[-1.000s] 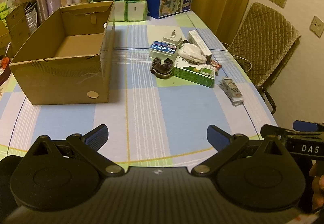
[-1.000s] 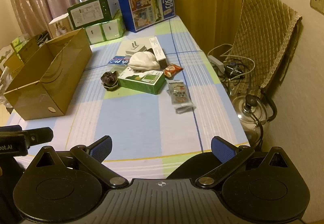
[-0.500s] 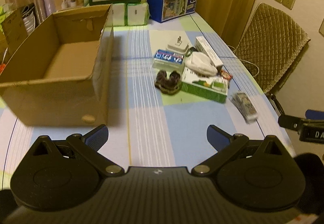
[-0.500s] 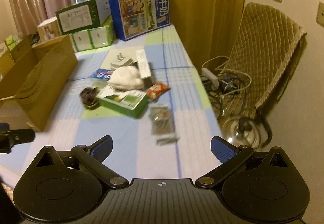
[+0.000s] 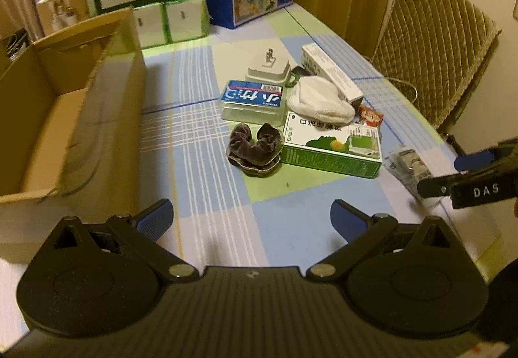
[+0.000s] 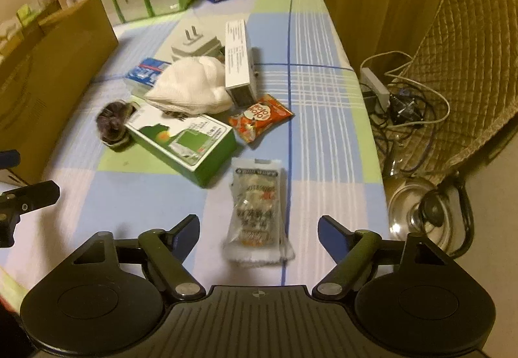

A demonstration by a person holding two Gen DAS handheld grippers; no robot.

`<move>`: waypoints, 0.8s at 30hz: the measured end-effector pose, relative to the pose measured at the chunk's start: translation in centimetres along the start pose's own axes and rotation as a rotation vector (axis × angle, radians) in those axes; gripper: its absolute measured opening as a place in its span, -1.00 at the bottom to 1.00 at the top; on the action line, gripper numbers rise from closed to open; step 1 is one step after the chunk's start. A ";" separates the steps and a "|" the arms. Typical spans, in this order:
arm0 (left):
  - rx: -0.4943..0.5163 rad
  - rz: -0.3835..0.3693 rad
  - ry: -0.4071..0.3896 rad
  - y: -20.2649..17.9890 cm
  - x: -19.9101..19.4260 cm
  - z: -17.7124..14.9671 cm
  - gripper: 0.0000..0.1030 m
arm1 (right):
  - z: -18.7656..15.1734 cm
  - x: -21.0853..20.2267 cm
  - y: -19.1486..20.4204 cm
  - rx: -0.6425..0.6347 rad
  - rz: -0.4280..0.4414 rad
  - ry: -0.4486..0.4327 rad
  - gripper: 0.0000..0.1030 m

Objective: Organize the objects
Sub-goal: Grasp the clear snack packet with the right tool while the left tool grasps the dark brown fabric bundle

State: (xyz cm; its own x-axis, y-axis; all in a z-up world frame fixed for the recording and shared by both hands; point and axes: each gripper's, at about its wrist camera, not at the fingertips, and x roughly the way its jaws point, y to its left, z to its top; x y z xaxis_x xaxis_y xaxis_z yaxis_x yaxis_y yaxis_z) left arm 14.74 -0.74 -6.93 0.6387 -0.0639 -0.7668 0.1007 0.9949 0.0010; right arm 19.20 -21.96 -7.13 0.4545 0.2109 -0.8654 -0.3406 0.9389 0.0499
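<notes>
Both pairs of my fingers stood spread wide with nothing between them, the left gripper (image 5: pixel 252 218) and the right gripper (image 6: pixel 258 231) each hovering over the near part of the worktop (image 5: pixel 291 228). I judged that I held them released because no pick had begun: the loose things lay in one cluster ahead of me, and the box meant to take them sat apart.

Straight ahead of my right fingers, just beyond the tips and between them, lay the clear snack packet (image 6: pixel 258 212), flat on the cloth and alone, which made it the easiest first grab. Farther ahead and to the left of those fingers lay the green carton (image 6: pixel 184 144), with the orange sachet (image 6: pixel 260 121) just beside its far right corner. A white cloth bundle (image 6: pixel 191 89) rested partly on the carton's far edge, and the long white box (image 6: pixel 238 63) lay touching the bundle on its right. The dark hair tie (image 5: pixel 255 147) sat against the carton's left end, ahead of my left fingers, with the blue-lidded clear case (image 5: pixel 254 102) and the white plug adapter (image 5: pixel 268 68) behind it.

Left of my left fingers stood the cardboard box (image 5: pixel 106 118), open on top. What I could see of its floor was bare; its near corner was hidden by its own wall. Nothing had yet gone in, so I took the sorting to be at its start.
</notes>
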 end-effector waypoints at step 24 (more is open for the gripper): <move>0.136 0.031 -0.088 -0.3 8.7 2.2 0.41 | 1.0 2.0 0.9 0.021 -0.019 -0.011 -0.35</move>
State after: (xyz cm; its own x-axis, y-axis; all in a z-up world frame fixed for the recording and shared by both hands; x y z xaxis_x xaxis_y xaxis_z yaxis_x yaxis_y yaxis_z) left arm 21.91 -1.82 -12.16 0.7069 -0.0455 -0.7058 0.1781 0.9772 0.1154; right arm 20.62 -20.39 -8.33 0.4695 0.1956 -0.8610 -0.3144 0.9483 0.0439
